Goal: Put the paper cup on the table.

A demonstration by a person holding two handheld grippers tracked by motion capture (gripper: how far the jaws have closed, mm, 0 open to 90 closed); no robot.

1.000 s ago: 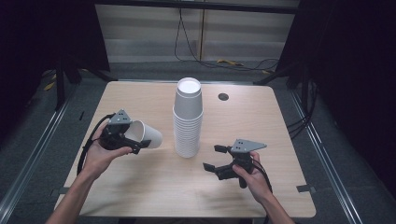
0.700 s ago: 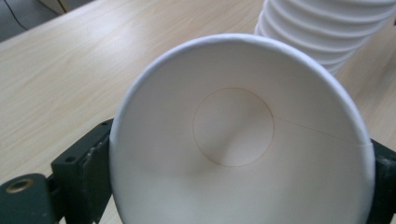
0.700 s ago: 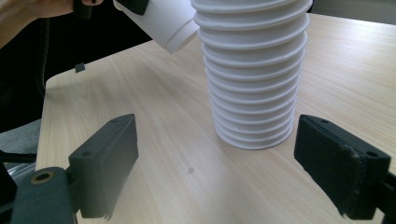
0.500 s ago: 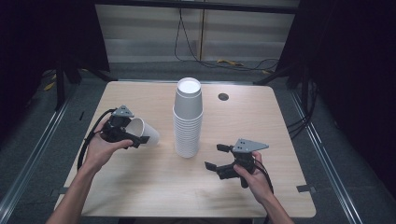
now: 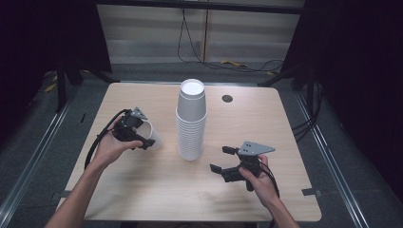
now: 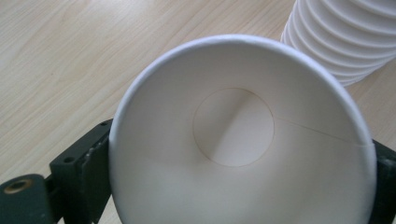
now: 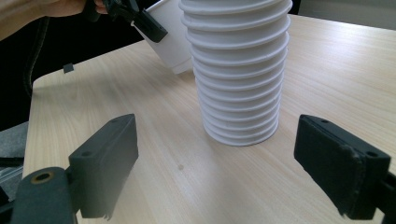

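A tall stack of white paper cups [image 5: 191,123] stands upside down at the table's middle. Left of it my left gripper [image 5: 140,135] is shut on a single white paper cup [image 5: 153,137], held tilted, its base low over the table. In the left gripper view I look into that cup's mouth [image 6: 243,135], a black jaw on each side, with the stack [image 6: 345,42] beyond it. My right gripper [image 5: 221,159] is open, right of the stack. In the right gripper view it [image 7: 224,168] faces the stack [image 7: 240,70]; the held cup [image 7: 170,42] is behind left.
The light wooden table [image 5: 142,190] has a round black cable hole [image 5: 227,98] at the back right. Cables trail from both grippers. Dark floor and metal rails lie around the table.
My left gripper has turned and shifted slightly toward the stack, tipping the held cup's base down toward the table. The right gripper has hardly moved.
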